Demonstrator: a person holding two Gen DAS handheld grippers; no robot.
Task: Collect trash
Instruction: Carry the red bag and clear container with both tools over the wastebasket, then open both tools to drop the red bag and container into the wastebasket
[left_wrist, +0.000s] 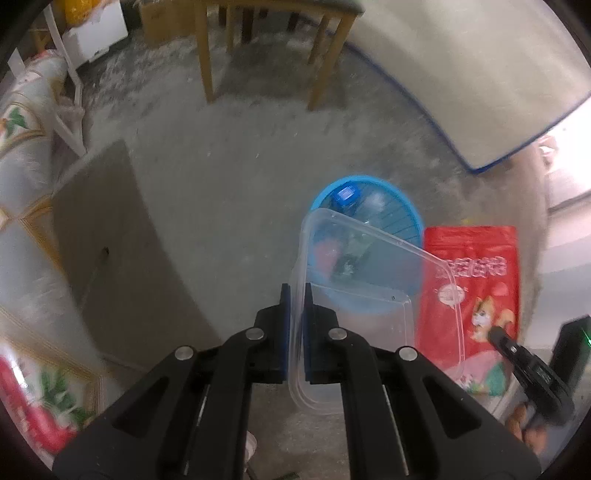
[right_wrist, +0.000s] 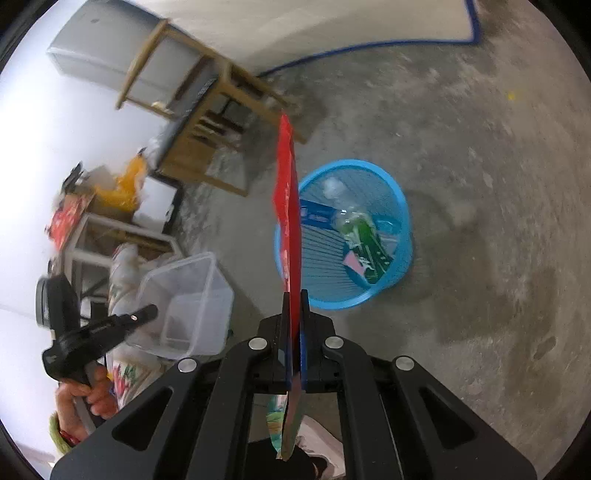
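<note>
Trash already lies in the blue mesh basket, which stands on the bare concrete floor: a green wrapper, a blue carton and a pink scrap show through its open top. Left tongs are clamped on the rim of a clear plastic container, held in the air on the near side of the basket, its open face turned toward the camera so the basket shows through it. Right tongs are clamped on a red snack bag, held edge-on and upright just beside the basket's left rim in the right wrist view. From the left wrist view the same bag hangs flat-faced to the right of the basket, with a cartoon animal printed on it. Beyond the basket stands a wooden table, and a white mat with a blue border lies farther off on the floor.
</note>
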